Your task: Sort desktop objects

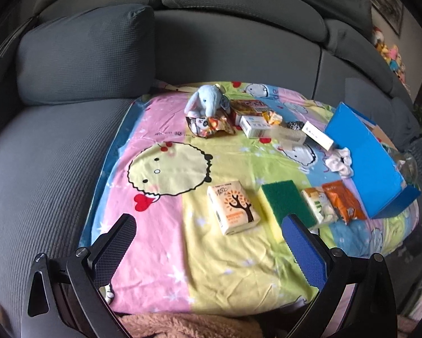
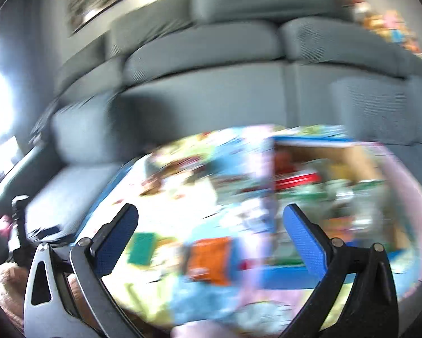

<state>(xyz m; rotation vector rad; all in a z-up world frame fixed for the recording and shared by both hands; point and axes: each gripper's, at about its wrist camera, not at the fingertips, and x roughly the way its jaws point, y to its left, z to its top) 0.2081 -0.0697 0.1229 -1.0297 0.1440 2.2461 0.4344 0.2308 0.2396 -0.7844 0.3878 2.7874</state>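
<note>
On a cartoon-print cloth (image 1: 165,253) lie a tissue pack with a tree print (image 1: 232,208), a green-and-yellow sponge (image 1: 285,204), a pale snack packet (image 1: 320,205) and an orange packet (image 1: 343,201). Farther back sit a blue plush elephant (image 1: 206,100), snack wrappers (image 1: 211,125) and small white boxes (image 1: 256,126). An open blue box (image 1: 365,152) stands at the right. My left gripper (image 1: 209,226) hangs open above the cloth's near side, holding nothing. The right wrist view is heavily blurred; my right gripper (image 2: 211,221) is open over the orange packet (image 2: 209,256) and the blue box (image 2: 309,143).
A grey sofa (image 1: 225,45) with a loose cushion (image 1: 87,53) wraps around the back and left. A white cloth scrap (image 1: 341,162) lies beside the blue box. A brown fleece (image 1: 188,325) lies at the near edge. Plush toys (image 1: 391,53) sit far right.
</note>
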